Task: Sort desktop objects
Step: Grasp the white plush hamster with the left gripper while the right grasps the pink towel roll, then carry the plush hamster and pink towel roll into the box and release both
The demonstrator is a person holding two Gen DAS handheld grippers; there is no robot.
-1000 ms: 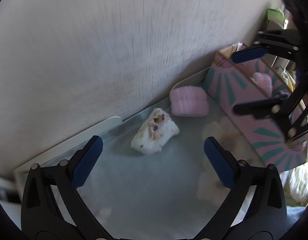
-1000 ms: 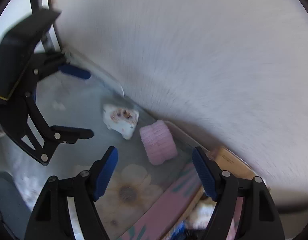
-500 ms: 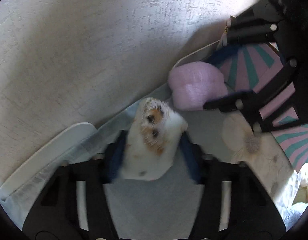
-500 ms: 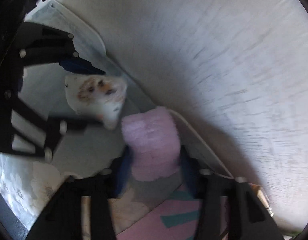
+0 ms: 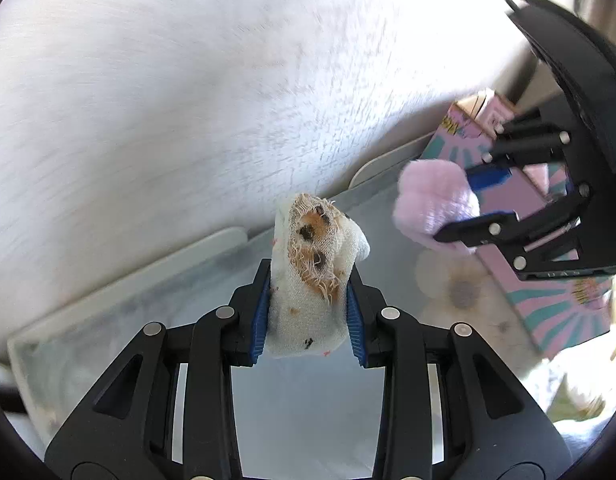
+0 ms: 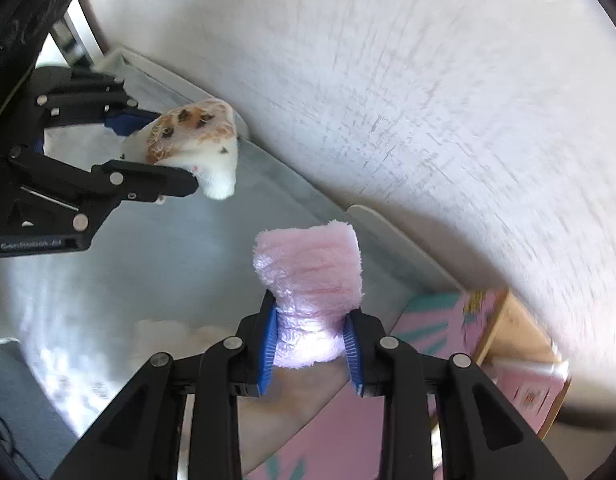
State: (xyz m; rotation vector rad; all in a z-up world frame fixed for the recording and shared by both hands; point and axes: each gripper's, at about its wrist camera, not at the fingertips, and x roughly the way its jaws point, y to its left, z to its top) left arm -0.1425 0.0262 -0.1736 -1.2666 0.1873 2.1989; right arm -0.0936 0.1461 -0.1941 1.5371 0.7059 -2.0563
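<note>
Closing together, both tongs have just left open air: left tongs (image 5: 308,316) pinch the white plush (image 5: 311,280), right tongs (image 6: 309,344), at three o'clock, pinch the pink plush (image 6: 308,280); sorting can begin.

The cloth (image 5: 308,300) is white with orange-brown patches, dark spots and frayed tan threads. The fluffy towel (image 6: 311,284) is pale pink all over. Both grippers (image 5: 308,316) (image 6: 311,354) are black with blue ribbed pads (image 5: 258,322). At 3 o'clock in the left wrist view, the box (image 5: 555,312) is pink with teal rays spreading like a sunburst. The table mat (image 5: 300,400) is pale grey-blue, printed with what seems a cream flower (image 5: 455,284), blurred. The wall (image 6: 387,60) is white and finely streaked.
</note>
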